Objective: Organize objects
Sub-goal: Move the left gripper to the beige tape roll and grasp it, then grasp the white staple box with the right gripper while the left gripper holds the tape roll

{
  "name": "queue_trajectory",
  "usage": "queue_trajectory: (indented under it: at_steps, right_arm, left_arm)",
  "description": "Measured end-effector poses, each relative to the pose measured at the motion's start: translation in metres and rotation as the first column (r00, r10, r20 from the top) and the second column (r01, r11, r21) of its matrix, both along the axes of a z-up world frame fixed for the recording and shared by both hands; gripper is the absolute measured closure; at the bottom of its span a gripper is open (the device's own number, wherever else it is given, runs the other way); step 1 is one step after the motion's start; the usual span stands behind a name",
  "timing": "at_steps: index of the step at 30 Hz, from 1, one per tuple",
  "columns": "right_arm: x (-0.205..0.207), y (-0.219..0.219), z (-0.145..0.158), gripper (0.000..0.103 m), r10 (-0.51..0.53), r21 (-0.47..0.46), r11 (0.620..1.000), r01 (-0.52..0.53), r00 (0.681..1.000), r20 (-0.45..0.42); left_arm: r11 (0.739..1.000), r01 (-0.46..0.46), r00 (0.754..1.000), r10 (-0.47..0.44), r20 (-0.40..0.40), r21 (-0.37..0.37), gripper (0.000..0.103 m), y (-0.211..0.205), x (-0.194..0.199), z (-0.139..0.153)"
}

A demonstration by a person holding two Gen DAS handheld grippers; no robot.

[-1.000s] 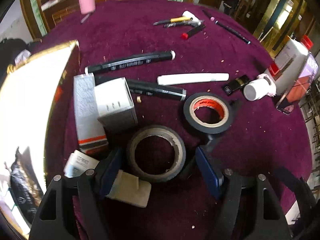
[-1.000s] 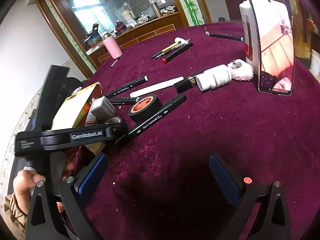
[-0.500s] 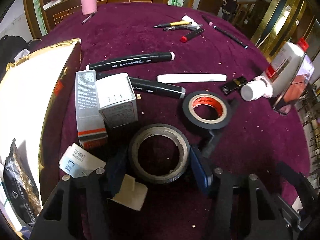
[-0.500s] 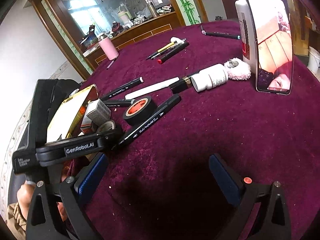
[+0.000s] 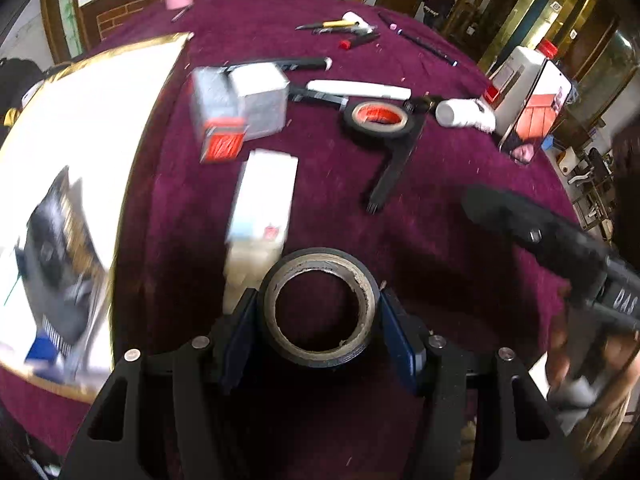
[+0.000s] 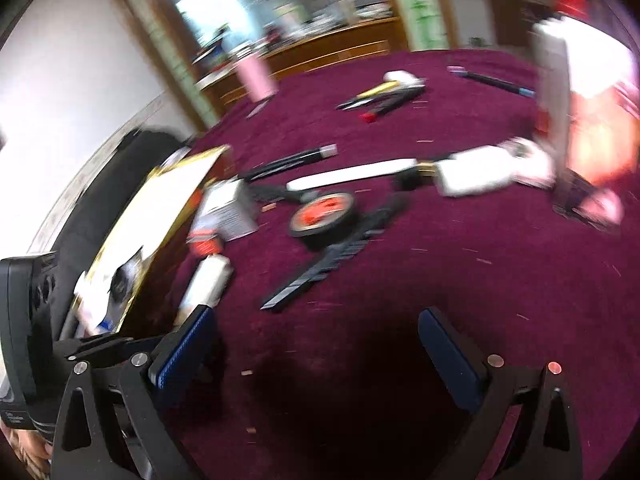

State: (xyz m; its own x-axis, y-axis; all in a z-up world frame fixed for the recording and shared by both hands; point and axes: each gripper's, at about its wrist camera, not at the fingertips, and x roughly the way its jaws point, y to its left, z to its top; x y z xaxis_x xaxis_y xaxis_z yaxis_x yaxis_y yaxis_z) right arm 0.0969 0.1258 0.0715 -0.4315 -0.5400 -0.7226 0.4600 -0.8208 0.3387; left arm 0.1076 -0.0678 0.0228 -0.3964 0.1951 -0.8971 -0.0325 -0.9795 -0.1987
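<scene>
A black tape roll with a beige core (image 5: 318,354) sits between the blue pads (image 5: 240,320) of my left gripper (image 5: 319,320), which is shut on its sides above the maroon cloth. My right gripper (image 6: 316,348) is open over bare cloth with nothing between its fingers. Its black body (image 5: 560,248) shows at the right of the left wrist view. A second black tape roll with a red core (image 5: 376,118) lies further back on a black marker (image 5: 394,164). The right wrist view is blurred.
A gold-edged white box (image 5: 80,140) with packets fills the left. Grey cartons (image 5: 240,112) and a white carton (image 5: 262,196) lie beside it. A white tube (image 5: 358,90), a white bottle (image 5: 460,114), a standing phone (image 5: 536,112) and several pens (image 5: 344,26) lie beyond.
My left gripper closed on the beige-core tape roll and drew it back from the cartons toward the near edge. The right wrist view has swung a little and blurred.
</scene>
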Motion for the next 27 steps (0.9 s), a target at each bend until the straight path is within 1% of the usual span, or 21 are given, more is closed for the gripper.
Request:
queue_trajectory:
  at_steps: [2, 4, 5, 7, 9, 10, 11, 12, 13, 14, 17, 20, 22, 23, 24, 25, 26, 27]
  right_arm:
    - [0.001, -0.018, 0.006, 0.000, 0.093, 0.006, 0.996, -0.093, 0.996, -0.017]
    - [0.004, -0.038, 0.012, 0.000, 0.186, 0.037, 0.982, -0.184, 0.981, -0.050]
    - [0.004, -0.048, 0.015, 0.000, 0.217, 0.061, 0.975, -0.213, 0.974, -0.063]
    - [0.000, -0.065, 0.017, 0.000, 0.255, 0.076, 0.965, -0.251, 0.966, -0.045]
    - [-0.005, -0.077, 0.014, 0.005, 0.257, 0.054, 0.965, -0.257, 0.966, 0.006]
    - [-0.008, -0.084, 0.011, 0.013, 0.244, 0.049, 0.968, -0.246, 0.969, 0.047]
    - [-0.011, -0.089, 0.007, 0.024, 0.230, 0.041, 0.971, -0.234, 0.970, 0.082]
    - [-0.013, -0.092, 0.003, 0.029, 0.226, 0.032, 0.973, -0.230, 0.969, 0.103]
    - [-0.014, -0.097, -0.002, 0.038, 0.218, 0.025, 0.974, -0.223, 0.967, 0.129]
    - [-0.016, -0.100, -0.006, 0.040, 0.204, 0.026, 0.977, -0.210, 0.967, 0.151]
    - [-0.020, -0.109, -0.015, 0.042, 0.172, 0.026, 0.983, -0.181, 0.965, 0.196]
    - [-0.019, -0.117, -0.015, 0.042, 0.167, 0.030, 0.984, -0.176, 0.965, 0.202]
    - [-0.016, -0.127, -0.014, 0.044, 0.167, 0.066, 0.981, -0.181, 0.971, 0.173]
    - [-0.015, -0.131, -0.014, 0.050, 0.171, 0.086, 0.979, -0.186, 0.972, 0.163]
    - [-0.014, -0.135, -0.016, 0.054, 0.179, 0.107, 0.975, -0.197, 0.971, 0.159]
    - [-0.013, -0.141, -0.020, 0.063, 0.188, 0.134, 0.969, -0.210, 0.970, 0.157]
    - [-0.012, -0.144, -0.023, 0.069, 0.194, 0.159, 0.963, -0.218, 0.969, 0.154]
    - [-0.010, -0.144, -0.024, 0.069, 0.205, 0.172, 0.958, -0.229, 0.968, 0.144]
  left_arm:
    - [1.000, -0.023, 1.000, 0.023, 0.000, 0.003, 0.044, -0.008, 0.009, 0.000]
    - [0.999, -0.046, 0.999, 0.046, 0.002, 0.023, 0.044, -0.017, 0.016, 0.000]
    - [0.998, -0.049, 0.999, 0.049, 0.000, 0.031, 0.044, -0.019, 0.018, 0.000]
    - [0.997, -0.062, 0.998, 0.062, -0.010, 0.040, 0.044, -0.022, 0.024, 0.003]
    - [0.997, -0.066, 0.998, 0.067, -0.019, 0.036, 0.044, -0.023, 0.029, 0.006]
    - [0.997, -0.069, 0.997, 0.069, -0.023, 0.034, 0.044, -0.024, 0.031, 0.007]
    - [0.997, -0.070, 0.997, 0.071, -0.024, 0.038, 0.044, -0.026, 0.034, 0.008]
    - [0.996, -0.073, 0.997, 0.074, -0.023, 0.044, 0.044, -0.029, 0.038, 0.008]
    - [0.996, -0.080, 0.996, 0.081, -0.022, 0.049, 0.044, -0.031, 0.041, 0.008]
    - [0.995, -0.088, 0.996, 0.089, -0.020, 0.053, 0.044, -0.035, 0.043, 0.007]
    - [0.992, -0.103, 0.994, 0.104, -0.017, 0.069, 0.044, -0.040, 0.047, 0.004]
    - [0.990, -0.110, 0.994, 0.112, -0.019, 0.086, 0.044, -0.043, 0.048, 0.003]
    - [0.989, -0.115, 0.993, 0.117, -0.022, 0.096, 0.044, -0.044, 0.049, 0.002]
    - [0.988, -0.117, 0.993, 0.120, -0.023, 0.100, 0.044, -0.044, 0.049, 0.002]
    - [0.988, -0.118, 0.992, 0.121, -0.024, 0.104, 0.044, -0.045, 0.049, 0.002]
    - [0.987, -0.119, 0.992, 0.122, -0.024, 0.108, 0.044, -0.045, 0.049, 0.002]
    - [0.987, -0.120, 0.992, 0.123, -0.024, 0.109, 0.044, -0.046, 0.049, 0.001]
    - [0.987, -0.119, 0.992, 0.123, -0.025, 0.109, 0.044, -0.046, 0.049, 0.001]
